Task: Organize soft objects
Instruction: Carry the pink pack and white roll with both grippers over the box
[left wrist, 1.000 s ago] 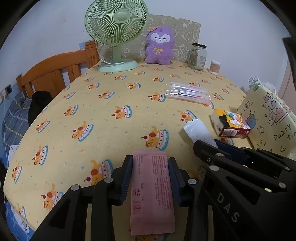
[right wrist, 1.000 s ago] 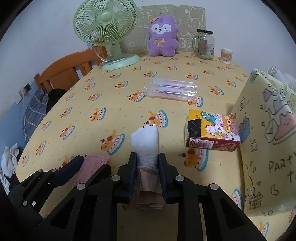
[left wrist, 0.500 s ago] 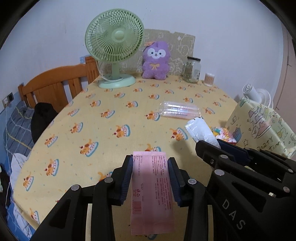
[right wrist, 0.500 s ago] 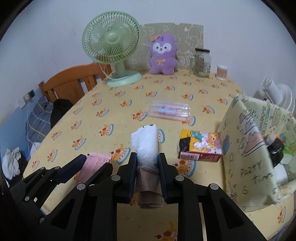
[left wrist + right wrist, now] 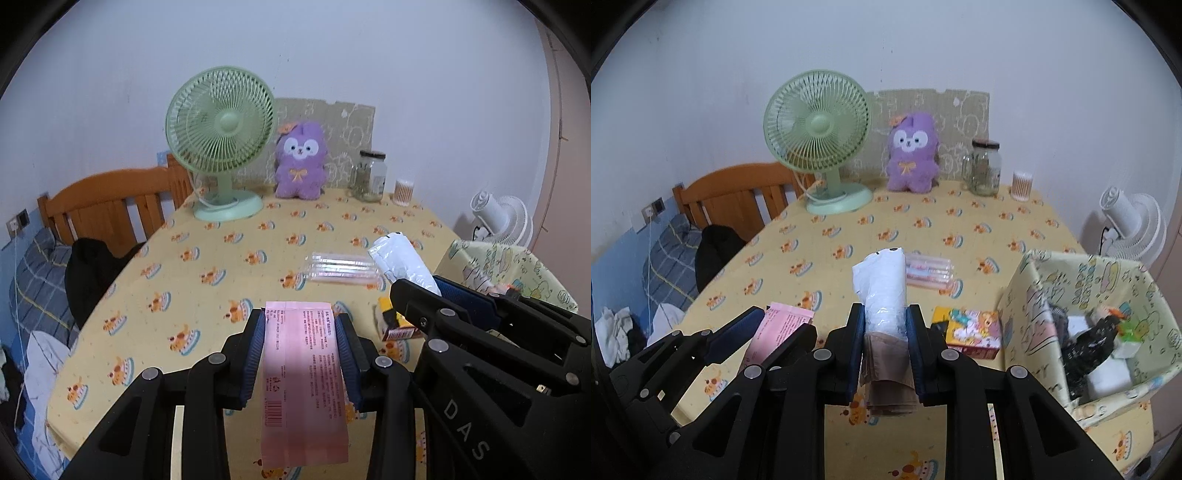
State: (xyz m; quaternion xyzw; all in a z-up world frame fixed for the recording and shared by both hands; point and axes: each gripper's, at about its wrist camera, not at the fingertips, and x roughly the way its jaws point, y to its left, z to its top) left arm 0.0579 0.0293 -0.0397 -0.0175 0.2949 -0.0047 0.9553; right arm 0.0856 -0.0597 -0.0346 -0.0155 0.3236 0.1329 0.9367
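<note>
The left gripper [image 5: 301,354] sits at the bottom centre of the left wrist view, its fingers [image 5: 255,354] closed on a flat pink packet [image 5: 303,384] printed with small text and a barcode. The packet is held off the bench [image 5: 221,280], which wears a yellow cloth patterned with cake pictures.

In the right wrist view the right gripper [image 5: 884,350] fills the bottom centre, fingers pressed against both sides of a soft clear-plastic bundle [image 5: 882,291]; its white part sticks up toward the middle of the frame and a beige part hangs out below the fingers. The same bundle shows at right of centre in the left wrist view.

At the right edge of the right wrist view stands an open fabric box [image 5: 1082,273] with cartoon drawings, holding a mix of dark and white items. Just left of it lies a small colourful carton [image 5: 971,328]. Behind the bundle, a clear pack of pens [image 5: 929,271] lies flat on the cloth.

Along the back edge, in the upper part of the frame, stand a green fan [image 5: 818,127], a purple plush toy [image 5: 914,153], a glass jar [image 5: 984,166] and a small tub of cotton swabs [image 5: 1022,184].
</note>
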